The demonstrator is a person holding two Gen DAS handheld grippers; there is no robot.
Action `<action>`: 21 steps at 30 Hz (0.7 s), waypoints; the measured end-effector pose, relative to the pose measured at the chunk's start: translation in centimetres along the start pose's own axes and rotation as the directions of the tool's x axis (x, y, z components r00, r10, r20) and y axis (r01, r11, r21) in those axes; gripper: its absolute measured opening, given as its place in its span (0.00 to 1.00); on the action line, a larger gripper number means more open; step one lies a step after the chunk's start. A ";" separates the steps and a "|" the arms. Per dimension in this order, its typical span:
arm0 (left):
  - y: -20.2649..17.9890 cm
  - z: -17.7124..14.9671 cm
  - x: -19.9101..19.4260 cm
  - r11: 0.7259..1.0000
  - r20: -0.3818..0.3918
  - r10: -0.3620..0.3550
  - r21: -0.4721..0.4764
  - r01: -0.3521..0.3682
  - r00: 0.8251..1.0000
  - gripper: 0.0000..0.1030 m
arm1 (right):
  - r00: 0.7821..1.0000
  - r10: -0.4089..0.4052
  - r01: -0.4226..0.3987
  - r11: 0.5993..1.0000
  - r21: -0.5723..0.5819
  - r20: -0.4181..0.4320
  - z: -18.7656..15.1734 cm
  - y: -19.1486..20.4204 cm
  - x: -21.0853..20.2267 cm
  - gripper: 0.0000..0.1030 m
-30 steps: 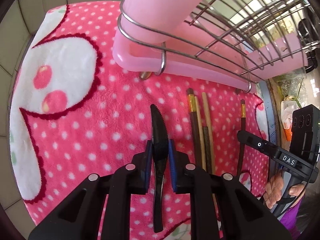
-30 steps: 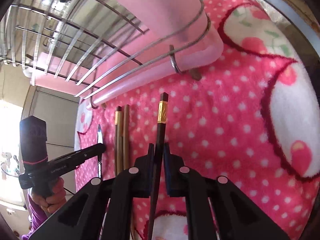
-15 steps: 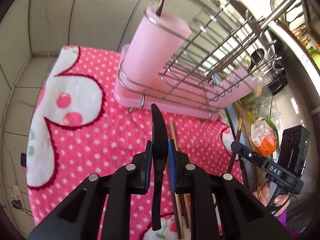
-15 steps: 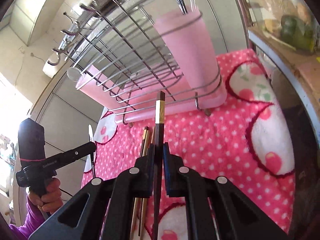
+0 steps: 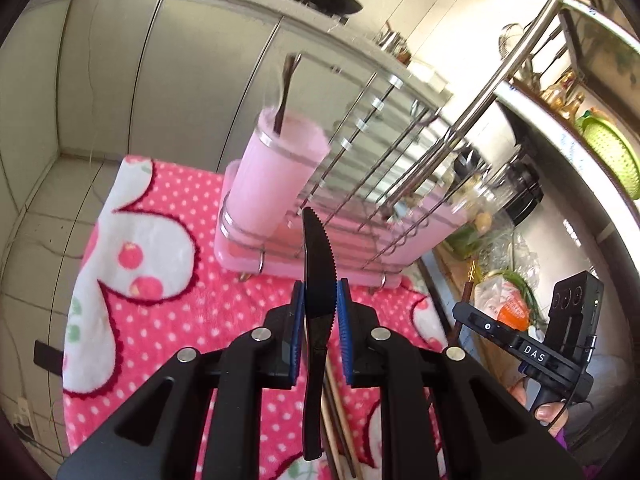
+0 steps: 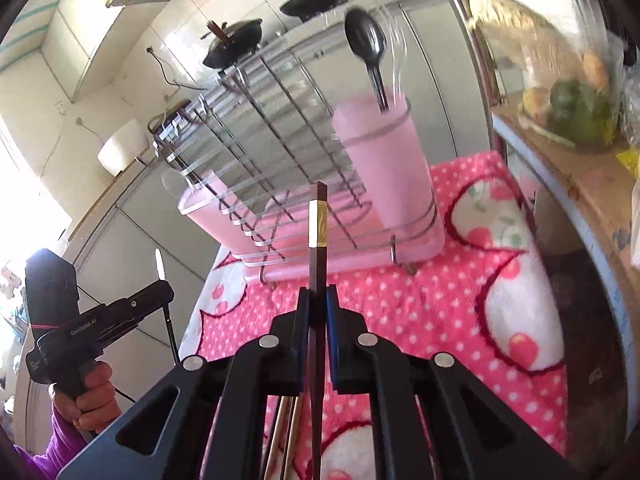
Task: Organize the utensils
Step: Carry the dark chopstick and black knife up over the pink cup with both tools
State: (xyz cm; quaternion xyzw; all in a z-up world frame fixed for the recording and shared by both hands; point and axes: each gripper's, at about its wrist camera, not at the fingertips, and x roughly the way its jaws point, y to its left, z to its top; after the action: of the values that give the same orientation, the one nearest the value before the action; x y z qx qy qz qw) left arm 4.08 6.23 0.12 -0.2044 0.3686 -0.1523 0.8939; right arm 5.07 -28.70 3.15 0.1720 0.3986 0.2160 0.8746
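Gripping black serrated knife [image 5: 318, 280] in left gripper [image 5: 319, 312] and dark chopstick [image 6: 317, 256] in right gripper [image 6: 316, 320], both clamped, raised ahead of pink utensil cup [image 5: 276, 168] in wire rack [image 5: 380, 184].

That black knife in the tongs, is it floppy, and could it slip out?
Probably not floppy: the black knife sticks straight out past the left tongs without sagging. It looks like thin plastic, so likely light. It might slip or swivel, since the pads pinch only a short stretch of its smooth, flat sides.
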 end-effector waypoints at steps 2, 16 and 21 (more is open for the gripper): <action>-0.5 0.9 -0.9 1.000 0.044 -0.020 0.006 0.019 0.999 0.15 | 0.999 0.000 0.001 1.000 -0.024 0.044 1.0 0.6 -1.2 0.07; -4.0 11.3 -3.7 0.996 0.364 -0.054 0.082 0.026 0.930 0.15 | 0.897 -0.009 0.088 0.983 -0.160 0.441 11.8 4.3 -7.8 0.07; -4.4 13.8 -2.4 0.994 0.453 0.004 0.099 -0.054 0.892 0.15 | 0.839 -0.012 0.115 0.981 -0.156 0.544 15.2 4.0 -8.3 0.07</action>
State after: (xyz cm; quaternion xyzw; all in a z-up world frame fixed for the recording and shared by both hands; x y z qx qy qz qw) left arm 11.85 6.94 12.54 -0.1799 0.1449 -0.1071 0.9671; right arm 10.92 -31.55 19.69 0.1318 0.1200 0.1652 0.9700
